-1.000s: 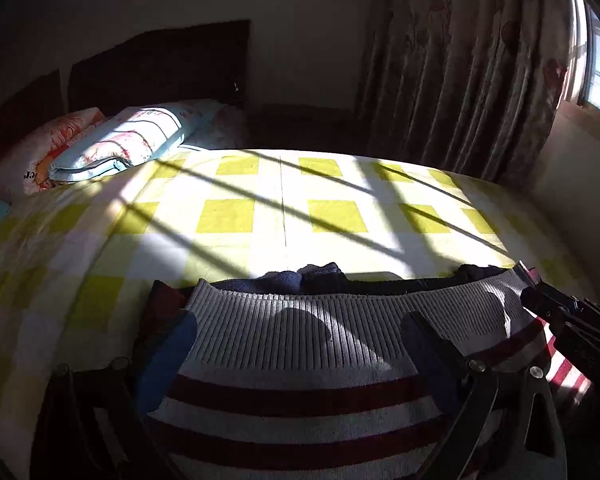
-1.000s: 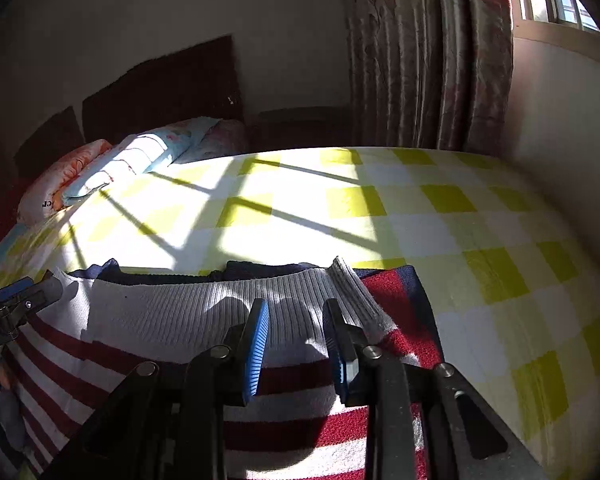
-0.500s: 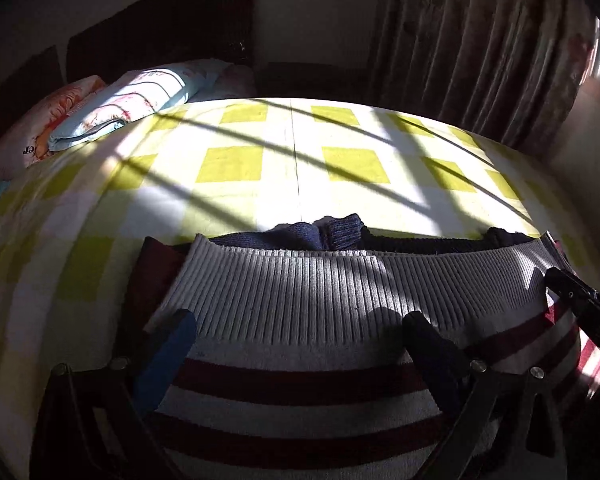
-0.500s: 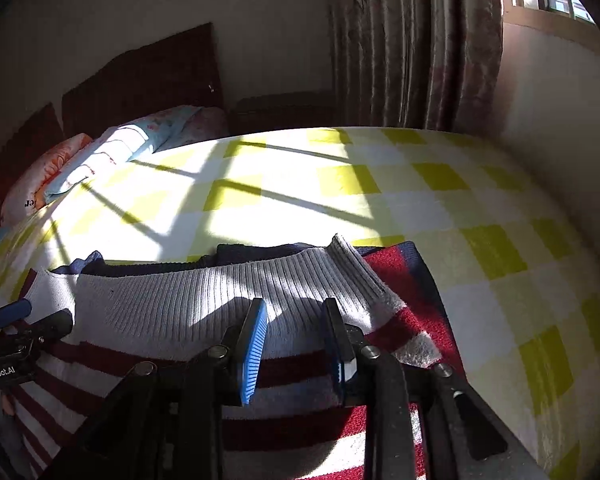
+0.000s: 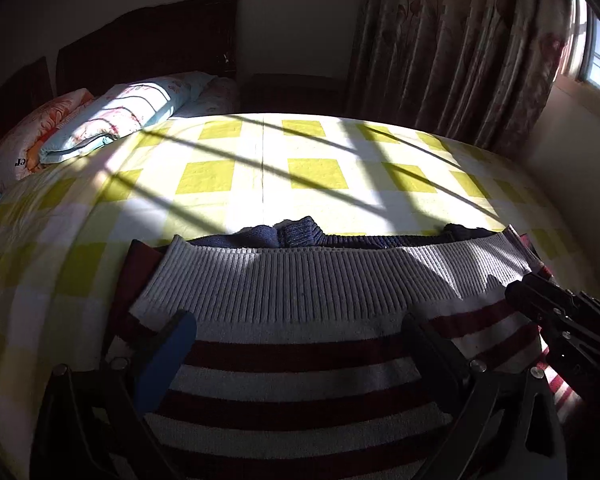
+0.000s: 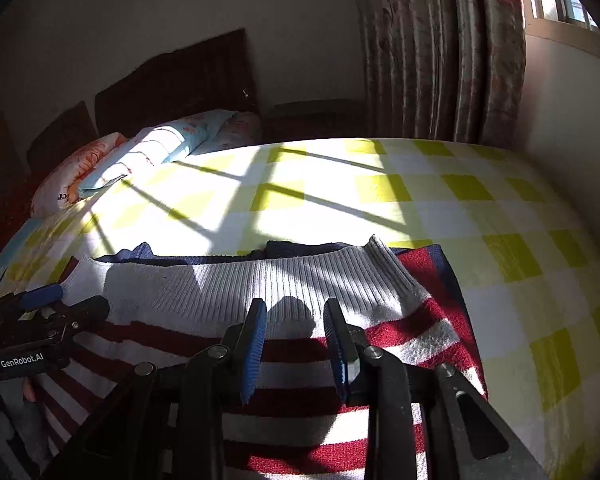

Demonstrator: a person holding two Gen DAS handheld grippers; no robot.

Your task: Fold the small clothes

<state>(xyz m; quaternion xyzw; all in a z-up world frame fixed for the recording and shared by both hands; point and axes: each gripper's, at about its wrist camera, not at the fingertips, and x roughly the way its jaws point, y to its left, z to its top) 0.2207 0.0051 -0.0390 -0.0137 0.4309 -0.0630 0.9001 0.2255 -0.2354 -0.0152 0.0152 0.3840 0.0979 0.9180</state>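
The sweater [image 5: 300,344] [image 6: 300,292] is a knit with red and white stripes and a grey-white ribbed hem. It lies flat on the bed, ribbed hem facing the far side. A dark navy knit part [image 5: 296,232] [image 6: 300,249] protrudes beyond the hem.

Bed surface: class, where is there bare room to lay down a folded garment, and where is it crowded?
Free: the checked bedspread between the striped sweater and the pillows, and right of the sweater toward the curtain. Crowded: the near edge, under the sweater and both grippers.
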